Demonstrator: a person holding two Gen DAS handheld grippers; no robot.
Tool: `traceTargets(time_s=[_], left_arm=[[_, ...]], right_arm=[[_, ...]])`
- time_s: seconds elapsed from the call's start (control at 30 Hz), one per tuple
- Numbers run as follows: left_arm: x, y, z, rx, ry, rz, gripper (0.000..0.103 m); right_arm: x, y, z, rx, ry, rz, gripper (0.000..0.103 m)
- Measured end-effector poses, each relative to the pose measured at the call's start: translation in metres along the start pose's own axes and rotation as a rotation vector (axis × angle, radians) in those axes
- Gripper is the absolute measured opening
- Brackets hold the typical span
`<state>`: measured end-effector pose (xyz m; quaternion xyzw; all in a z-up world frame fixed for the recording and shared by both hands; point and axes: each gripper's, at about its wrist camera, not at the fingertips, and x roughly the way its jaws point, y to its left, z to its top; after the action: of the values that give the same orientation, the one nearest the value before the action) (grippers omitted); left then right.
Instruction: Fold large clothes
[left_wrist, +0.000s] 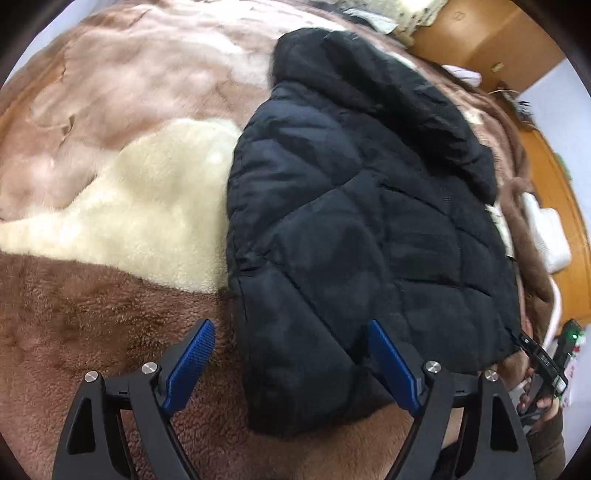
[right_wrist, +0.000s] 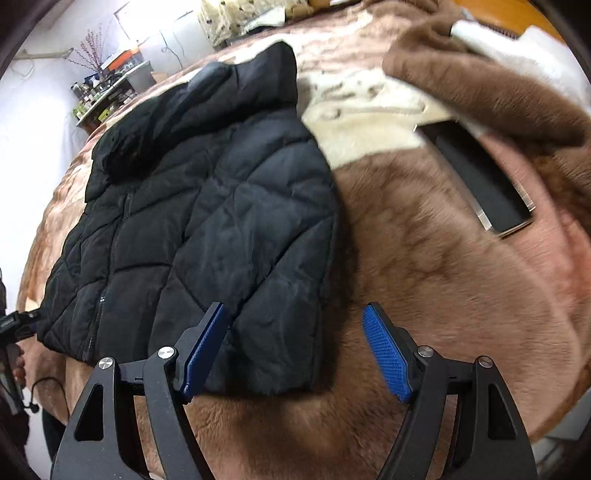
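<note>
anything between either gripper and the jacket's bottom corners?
Nothing visible. The left gripper is open with the black jacket hem corner lying in its gap; the right gripper is open over the opposite corner. The phone lies off to the side on the blanket.

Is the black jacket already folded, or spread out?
Partly folded: the jacket lies flat on the blanket as a narrow body with hood; no sleeves stick out, so they seem tucked in. Both grippers are open.
</note>
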<state>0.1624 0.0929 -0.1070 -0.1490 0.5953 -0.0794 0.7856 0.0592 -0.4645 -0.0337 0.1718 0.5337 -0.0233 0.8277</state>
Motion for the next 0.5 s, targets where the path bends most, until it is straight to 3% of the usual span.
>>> traceTargets(time_s=[0.03, 0.1, 0.17, 0.23, 0.27, 0.3, 0.37, 0.5], left_arm=[[0.003, -0.001, 0.001, -0.001, 0.004, -0.008, 0.082], [0.009, -0.004, 0.001, -0.006, 0.020, -0.040, 0.063], [0.013, -0.009, 0.001, 0.017, 0.021, -0.002, 0.052], [0.013, -0.016, 0.000, 0.047, 0.014, 0.021, 0.042], [0.011, -0.018, 0.001, 0.057, 0.008, 0.022, 0.032], [0.006, -0.021, 0.001, 0.068, -0.002, 0.017, 0.027], [-0.003, -0.026, 0.001, 0.085, -0.018, 0.010, 0.022], [-0.025, -0.035, 0.000, 0.103, -0.050, 0.001, 0.020]], right_arm=[[0.006, 0.000, 0.001, 0.002, 0.021, 0.008, 0.075], [0.014, -0.001, 0.003, 0.010, 0.060, 0.026, 0.075], [0.016, -0.001, 0.004, 0.025, 0.068, 0.039, 0.075], [0.013, 0.002, 0.004, 0.029, 0.061, 0.077, 0.053], [0.011, 0.003, 0.004, 0.029, 0.061, 0.085, 0.037], [0.008, 0.006, 0.004, 0.018, 0.050, 0.070, 0.033], [0.000, 0.012, 0.002, -0.016, 0.026, 0.084, 0.023], [-0.027, 0.014, 0.000, -0.017, -0.016, 0.132, 0.018]])
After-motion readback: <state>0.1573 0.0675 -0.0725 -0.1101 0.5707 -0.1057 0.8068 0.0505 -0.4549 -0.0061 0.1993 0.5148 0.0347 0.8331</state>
